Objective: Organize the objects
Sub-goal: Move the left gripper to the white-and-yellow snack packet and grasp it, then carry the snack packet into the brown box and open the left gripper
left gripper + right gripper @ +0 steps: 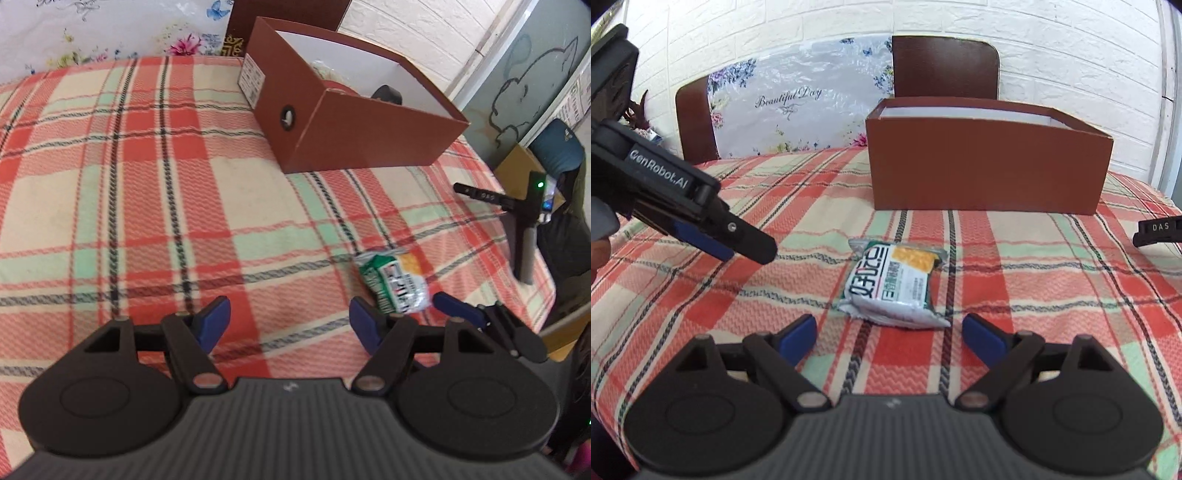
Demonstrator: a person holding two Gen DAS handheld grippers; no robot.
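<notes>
Right wrist view: one snack packet (893, 285), white wrapper with bold black lettering, green edging and an orange-yellow panel at its far end, slightly crumpled, lying flat on the plaid tablecloth (1034, 280) between the camera and the brown cardboard box (988, 173). Right gripper (889, 334): blue pads apart, packet just ahead of them, not gripped. Left gripper (290, 324): jaws apart over bare cloth, nothing between them. Box: open-topped, white-lined, well apart from the packet (contents glimpsed from the left wrist view, too hidden to name). Behind the table, two brown chair backs (945, 66).
</notes>
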